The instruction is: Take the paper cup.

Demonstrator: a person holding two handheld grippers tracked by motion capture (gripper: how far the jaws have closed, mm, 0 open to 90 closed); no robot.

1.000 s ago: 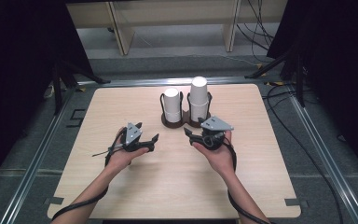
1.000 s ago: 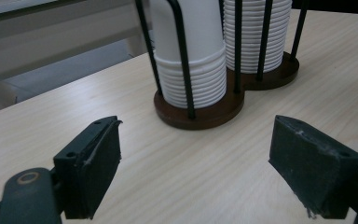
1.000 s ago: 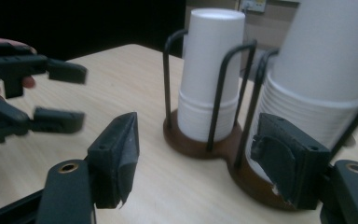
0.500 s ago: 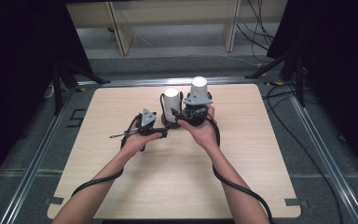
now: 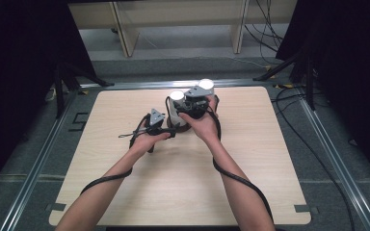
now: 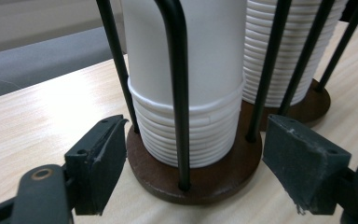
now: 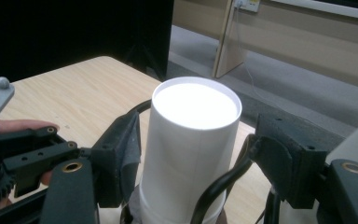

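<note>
Two stacks of white paper cups stand in black wire holders on round brown bases. The shorter left stack (image 5: 176, 102) is beside the taller right stack (image 5: 205, 89). My left gripper (image 5: 171, 131) lies low on the table. Its jaws (image 6: 198, 130) flank the left holder's brown base (image 6: 200, 179) and have just been closing; the right pad (image 6: 303, 161) stands a sliver off it. My right gripper (image 5: 187, 103) sits high, with jaws (image 7: 198, 126) on either side of the top cup (image 7: 193, 126), also just closing. A wire loop (image 7: 223, 179) lies between its right pad (image 7: 284, 158) and the cup.
The holders stand at the far middle of a light wooden table (image 5: 270, 159) with rounded corners. Metal rails (image 5: 327, 144) run along its sides. Cables trail from both grippers over the near half. Wooden shelving (image 5: 183, 14) and dark curtains lie beyond.
Both hands have moved away from the person to the left cup holder. The left gripper went to its base and the right one rose to the top of the stack.
</note>
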